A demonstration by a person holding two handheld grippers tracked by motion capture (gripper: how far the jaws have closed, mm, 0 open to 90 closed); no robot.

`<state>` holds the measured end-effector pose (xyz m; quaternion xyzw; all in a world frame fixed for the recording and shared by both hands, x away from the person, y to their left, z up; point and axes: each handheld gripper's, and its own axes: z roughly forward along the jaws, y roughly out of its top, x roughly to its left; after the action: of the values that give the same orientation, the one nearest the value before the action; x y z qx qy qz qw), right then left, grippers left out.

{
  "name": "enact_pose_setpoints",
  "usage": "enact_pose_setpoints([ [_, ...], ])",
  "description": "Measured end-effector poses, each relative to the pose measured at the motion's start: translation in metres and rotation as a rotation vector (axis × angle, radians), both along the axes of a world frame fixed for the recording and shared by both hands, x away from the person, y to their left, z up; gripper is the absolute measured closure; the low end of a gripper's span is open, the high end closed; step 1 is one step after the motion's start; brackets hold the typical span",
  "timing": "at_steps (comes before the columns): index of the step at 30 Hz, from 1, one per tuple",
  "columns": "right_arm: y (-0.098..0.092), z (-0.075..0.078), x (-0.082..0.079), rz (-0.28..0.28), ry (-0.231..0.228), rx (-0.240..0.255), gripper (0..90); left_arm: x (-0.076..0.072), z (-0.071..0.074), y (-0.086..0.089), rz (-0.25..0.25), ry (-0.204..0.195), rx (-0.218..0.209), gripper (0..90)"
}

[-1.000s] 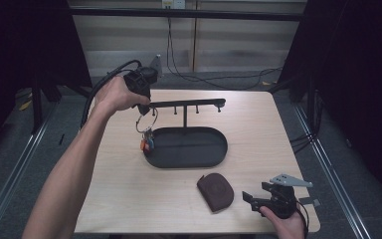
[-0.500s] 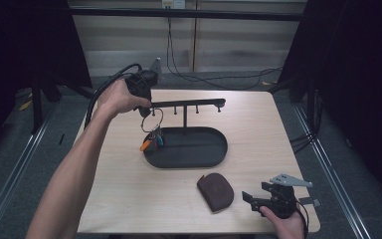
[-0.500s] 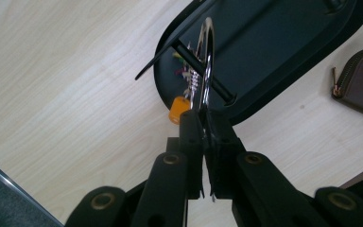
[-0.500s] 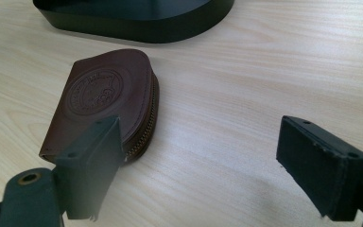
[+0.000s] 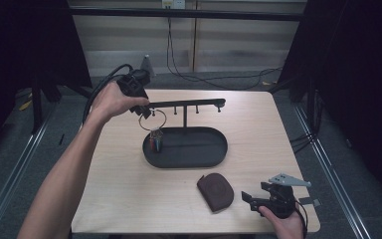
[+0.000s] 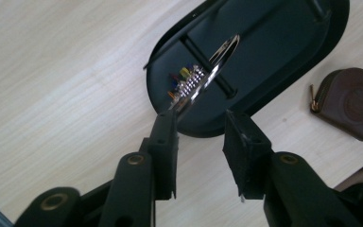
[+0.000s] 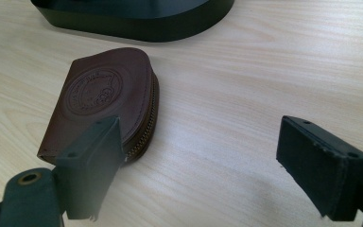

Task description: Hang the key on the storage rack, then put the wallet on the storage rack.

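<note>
Two tongs are mine here. Nearest, at the lower right of the high view, my right tongs (image 5: 258,199) rest low by the table (image 5: 119,199) edge, jaws spread wide and empty. Just left of them lies the brown zip pouch (image 5: 215,191); in the right gripper view it sits at the left, flat, zipper edge turned toward the gap between the jaws. Farther up is the black oval tray (image 5: 214,159) with its hanging rail (image 5: 189,103). A key ring (image 5: 152,121) with small coloured bits dangles from the rail's left end, over the tray's left part. My left tongs (image 5: 144,110) sit right there at the upper left, jaws parted; whether one jaw touches the ring I cannot tell. The ring lies straight ahead of the left tongs, so that hand is nearer.
</note>
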<state>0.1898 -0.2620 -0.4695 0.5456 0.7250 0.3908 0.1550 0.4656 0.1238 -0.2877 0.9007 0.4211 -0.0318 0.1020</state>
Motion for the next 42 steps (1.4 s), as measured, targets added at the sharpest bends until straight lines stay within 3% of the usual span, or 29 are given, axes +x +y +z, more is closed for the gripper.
enact_pose_setpoints([
  [4,-0.001,0.0,0.0,0.001,-0.001,-0.001,15.4,-0.005,0.002,0.009,0.002,-0.008,-0.029,59.7],
  [7,0.0,0.0,-0.001,0.004,-0.001,-0.003,15.4,-0.011,0.002,0.015,0.02,-0.018,-0.074,53.5],
  [11,0.0,0.0,0.0,0.003,0.001,-0.002,15.4,-0.016,-0.002,0.02,0.013,-0.026,-0.086,49.2],
  [17,0.0,0.0,0.0,0.002,0.003,-0.004,15.4,-0.024,-0.009,0.032,0.018,-0.041,-0.151,45.1],
  [20,0.0,0.0,0.0,-0.001,0.005,-0.004,15.4,-0.029,-0.012,0.037,0.023,-0.034,-0.157,45.2],
  [23,0.0,0.0,0.001,0.0,0.006,-0.008,15.4,-0.034,-0.015,0.04,0.021,-0.053,-0.177,46.1],
  [27,-0.001,-0.001,0.001,-0.007,0.006,-0.004,15.4,-0.041,-0.022,0.046,0.017,-0.061,-0.197,44.0],
  [30,0.0,0.0,0.001,-0.005,0.006,-0.007,15.4,-0.048,-0.027,0.053,0.066,-0.111,-0.196,43.8],
  [32,0.001,-0.001,0.001,0.003,0.005,-0.011,15.4,-0.051,-0.031,0.058,0.047,-0.114,-0.231,43.7],
  [34,0.0,-0.001,0.001,0.002,0.007,-0.011,15.4,-0.056,-0.036,0.062,0.061,-0.133,-0.248,42.8],
  [42,0.0,-0.001,0.001,-0.001,0.009,-0.009,15.4,-0.07,-0.053,0.075,0.036,-0.143,-0.307,27.9],
])
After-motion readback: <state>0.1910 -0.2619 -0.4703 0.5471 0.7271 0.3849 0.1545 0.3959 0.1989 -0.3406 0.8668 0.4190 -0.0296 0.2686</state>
